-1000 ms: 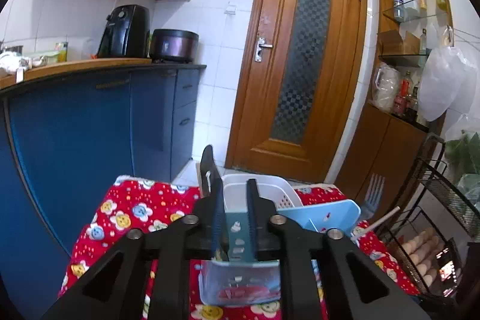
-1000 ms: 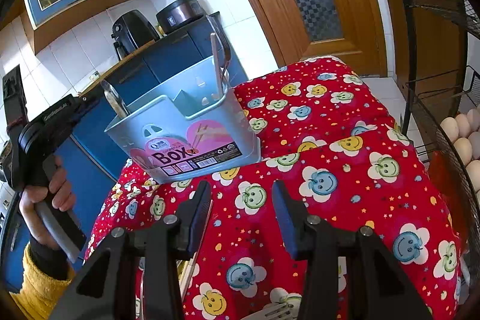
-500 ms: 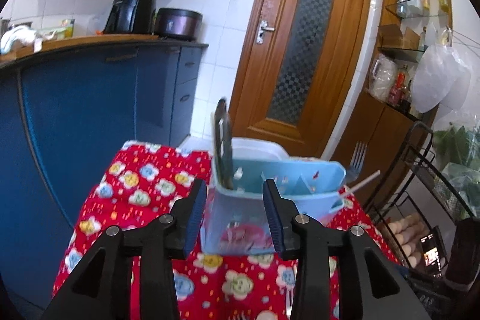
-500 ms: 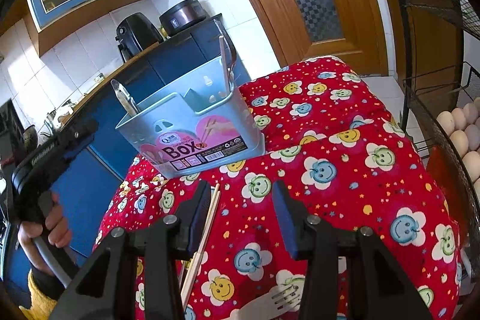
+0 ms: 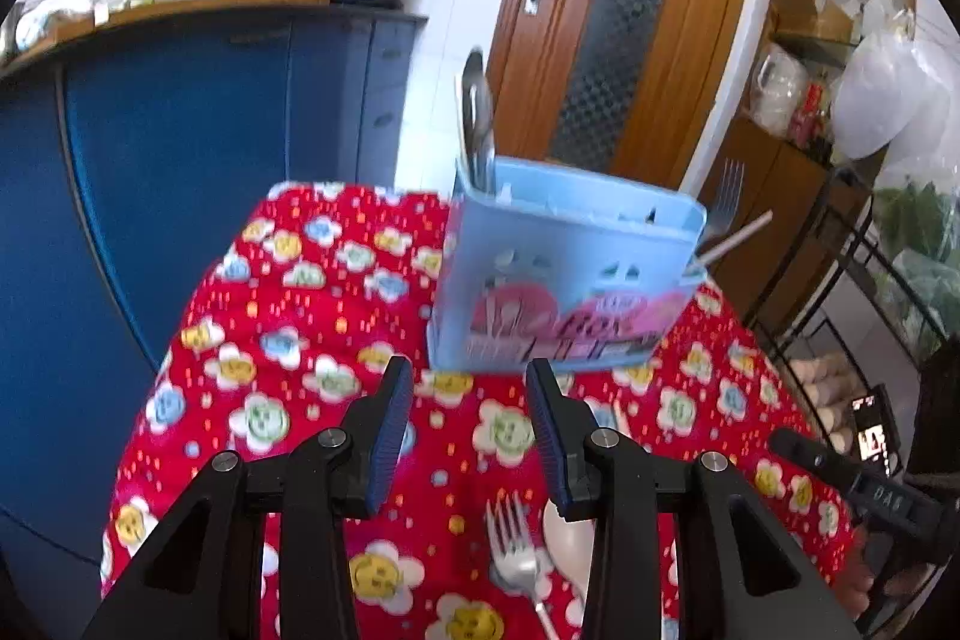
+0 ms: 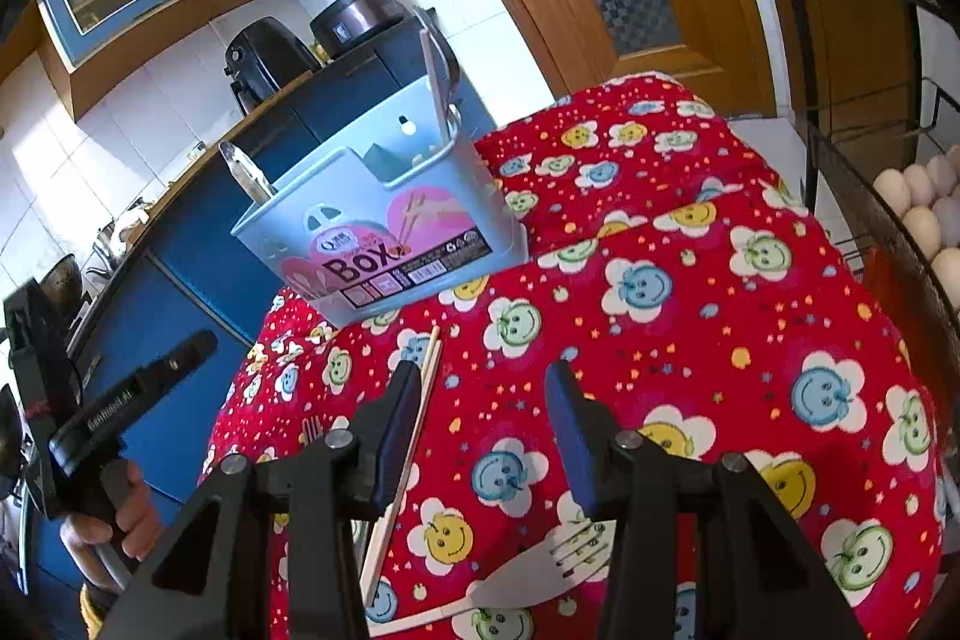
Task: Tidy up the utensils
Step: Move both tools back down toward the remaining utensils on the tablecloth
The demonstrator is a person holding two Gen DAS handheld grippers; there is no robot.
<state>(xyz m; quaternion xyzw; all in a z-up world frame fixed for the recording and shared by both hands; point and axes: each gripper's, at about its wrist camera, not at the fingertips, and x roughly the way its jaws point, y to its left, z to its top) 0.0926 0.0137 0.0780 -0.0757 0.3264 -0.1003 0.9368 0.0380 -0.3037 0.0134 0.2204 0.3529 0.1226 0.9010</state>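
Left wrist view: left gripper (image 5: 470, 421) released, empty. Light-blue utensil caddy (image 5: 564, 280) stands at 12 o'clock on the red smiley tablecloth (image 5: 288, 340); image blurred, contents uncertain, apparently a spoon (image 5: 477, 124). A fork (image 5: 516, 556) lies below the jaws.

Right wrist view: right gripper (image 6: 483, 427) released, empty. Chopsticks (image 6: 405, 460) lie at 9 o'clock, under the left finger; a white fork (image 6: 516, 577) at 6 o'clock. Risk: thin chopsticks may roll or separate under an off-centre grasp.

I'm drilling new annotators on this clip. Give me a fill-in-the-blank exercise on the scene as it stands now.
1. The blue utensil box stands on a ____ flowered tablecloth.
2. Both the left gripper and the right gripper are ____.
3. The pair of chopsticks lies on the cloth in front of the ____.
4. The large word printed on the box is ____.

Missing words: red; open; box; Box
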